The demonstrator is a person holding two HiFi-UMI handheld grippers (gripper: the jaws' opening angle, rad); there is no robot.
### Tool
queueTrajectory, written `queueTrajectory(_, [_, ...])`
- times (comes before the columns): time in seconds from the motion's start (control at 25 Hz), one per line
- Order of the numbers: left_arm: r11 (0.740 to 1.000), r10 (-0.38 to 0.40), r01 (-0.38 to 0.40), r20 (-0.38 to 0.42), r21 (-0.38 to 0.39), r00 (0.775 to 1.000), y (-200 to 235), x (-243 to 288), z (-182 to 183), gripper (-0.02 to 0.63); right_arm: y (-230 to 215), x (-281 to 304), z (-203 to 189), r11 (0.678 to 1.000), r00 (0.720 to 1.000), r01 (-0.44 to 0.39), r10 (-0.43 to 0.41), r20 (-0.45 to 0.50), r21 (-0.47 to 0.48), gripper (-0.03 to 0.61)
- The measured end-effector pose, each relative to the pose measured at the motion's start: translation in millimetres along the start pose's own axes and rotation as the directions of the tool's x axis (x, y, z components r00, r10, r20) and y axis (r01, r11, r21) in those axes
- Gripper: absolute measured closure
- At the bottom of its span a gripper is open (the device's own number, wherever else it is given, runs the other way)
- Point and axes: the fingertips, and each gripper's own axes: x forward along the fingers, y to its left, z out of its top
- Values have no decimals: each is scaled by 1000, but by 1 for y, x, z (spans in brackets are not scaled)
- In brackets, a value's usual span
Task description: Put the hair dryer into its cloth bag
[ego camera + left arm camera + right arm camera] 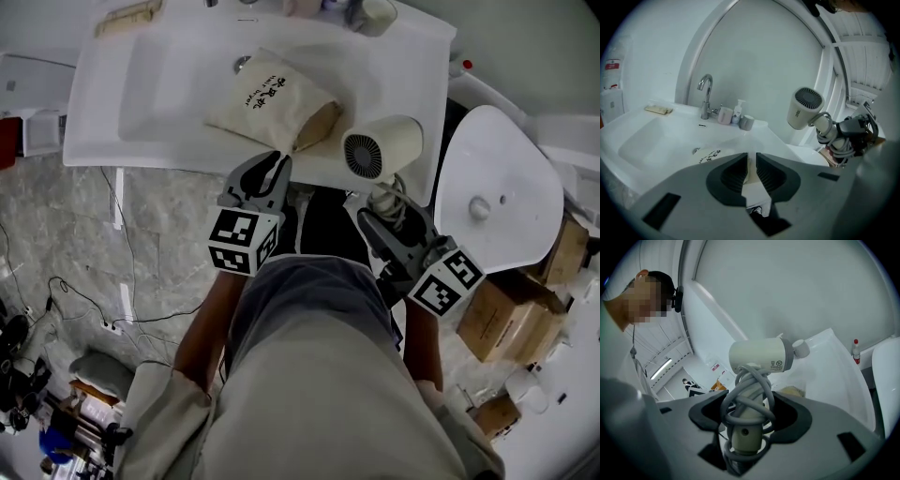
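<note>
Taking up the far side of the room, a white worktop (98, 131) with a moulded basin runs across the top of the head view. Below it is a grey marbled floor (56, 244), with cardboard boxes (511, 319) at the right.

On the worktop's front edge lies the cloth bag (267, 98). It is flat, its long axis slanting from the basin down toward the right, where its open mouth faces the hair dryer (384, 145).

The next move seems to turn on that relation. The dryer is held in the air just right of the mouth, barrel roughly level, grilled end toward the bag's side, handle pointing down. It would have to travel left and go in along the bag's length.

The right gripper (746, 414) has its fingers closed on the handle, over the cord wound round it. The left gripper (751, 168) is the nearer one to the bag and sits at the bag's near edge, close to the mouth. Its fingers stand a narrow gap apart and grip nothing that I can make out. The lip probably needs lifting first.
</note>
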Motion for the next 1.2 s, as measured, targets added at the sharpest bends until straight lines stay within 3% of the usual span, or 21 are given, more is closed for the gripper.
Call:
queueTrajectory(0.36, [998, 61, -59, -125, 20, 990, 7, 39, -37, 527, -21, 3, -14, 1000, 997, -1, 2, -79, 4, 296])
queueTrajectory(0.56, [989, 140, -126, -193, 81, 971, 21, 56, -55, 506, -26, 5, -24, 1000, 994, -6, 8, -112, 18, 296])
queueTrajectory(0.88, [983, 159, -123, -292, 140, 943, 31, 82, -74, 485, -43, 15, -33, 1000, 990, 3, 1, -144, 25, 296])
queueTrajectory(1.2, [991, 130, -111, -303, 81, 944, 37, 91, -74, 515, -61, 23, -48, 1000, 975, 9, -6, -222, 11, 296])
